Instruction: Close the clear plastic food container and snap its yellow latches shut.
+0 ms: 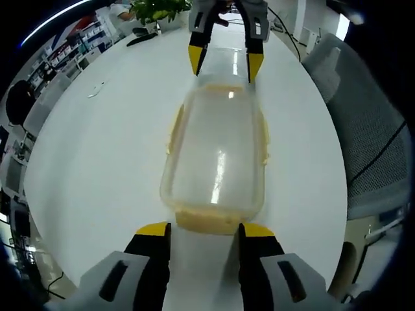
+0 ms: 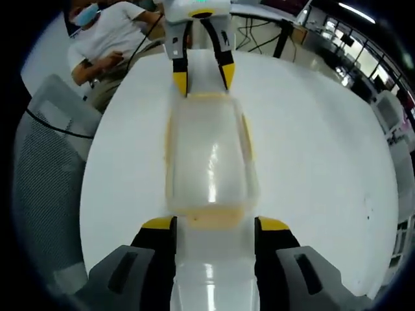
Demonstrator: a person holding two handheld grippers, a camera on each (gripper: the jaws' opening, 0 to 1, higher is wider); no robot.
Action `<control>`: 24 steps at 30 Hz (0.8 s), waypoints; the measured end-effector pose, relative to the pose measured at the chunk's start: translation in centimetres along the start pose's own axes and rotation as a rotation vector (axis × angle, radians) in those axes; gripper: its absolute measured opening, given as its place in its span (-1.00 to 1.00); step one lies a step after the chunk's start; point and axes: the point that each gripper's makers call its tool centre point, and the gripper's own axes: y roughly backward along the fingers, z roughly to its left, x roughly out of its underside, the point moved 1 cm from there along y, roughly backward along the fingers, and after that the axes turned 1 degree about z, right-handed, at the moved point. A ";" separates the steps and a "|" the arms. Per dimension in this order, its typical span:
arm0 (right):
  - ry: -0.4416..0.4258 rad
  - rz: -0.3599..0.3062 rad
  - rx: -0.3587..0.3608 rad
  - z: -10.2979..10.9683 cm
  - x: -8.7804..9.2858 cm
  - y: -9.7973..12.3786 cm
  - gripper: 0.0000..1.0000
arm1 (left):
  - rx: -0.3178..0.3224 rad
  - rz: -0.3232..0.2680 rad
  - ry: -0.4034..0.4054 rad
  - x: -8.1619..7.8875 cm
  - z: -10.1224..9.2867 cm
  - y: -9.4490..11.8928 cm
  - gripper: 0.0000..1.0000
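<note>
Left gripper view: my left gripper (image 1: 205, 228) rises from the bottom with its jaws spread, one yellow tip on each side of the near end latch (image 1: 206, 219) of the container (image 1: 216, 159). I cannot tell whether the tips touch it. The container lies lengthwise on the white table (image 1: 97, 155) with its clear lid on, and the glare on the lid hides what is inside. I count two more latches on the long sides, both blurred. Across it my right gripper (image 1: 225, 59) comes in from the top, jaws apart at the far end; the latch there is too faint to make out. A grey mesh chair (image 1: 363, 129) is cut off at the right, and a plant (image 1: 159, 10) stands at the far table edge.

Right gripper view: my right gripper (image 2: 215, 224) is spread at the near end of the container (image 2: 209, 152), tips beside the latch (image 2: 211, 217). The left gripper (image 2: 202, 72) stands at the far end, jaws apart. Motion blur softens the container's edges. One person (image 2: 117, 35) sits beyond the table (image 2: 318, 149), and one chair (image 2: 45, 162) is at the left.
</note>
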 end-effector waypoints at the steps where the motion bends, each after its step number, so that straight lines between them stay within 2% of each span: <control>1: 0.002 0.004 0.001 0.0 0.0 -0.1 -0.13 | 0.002 0.000 -0.002 0.0 0.0 0.0 -0.29; 6: 0.016 0.054 0.019 -0.5 0.6 -0.8 -0.23 | 0.008 0.001 -0.018 -0.1 0.0 -0.3 -0.34; 12: -0.005 0.053 -0.006 -0.4 0.8 -0.9 -0.23 | 0.030 0.004 -0.029 -0.1 0.1 -0.5 -0.32; 18: -0.003 0.030 -0.035 0.5 0.2 -1.0 -0.18 | 0.036 -0.003 -0.014 0.1 0.0 -0.5 -0.32; 24: 0.035 0.051 -0.021 0.5 0.2 -1.8 -0.21 | 0.035 -0.011 0.000 -0.1 0.0 -0.6 -0.32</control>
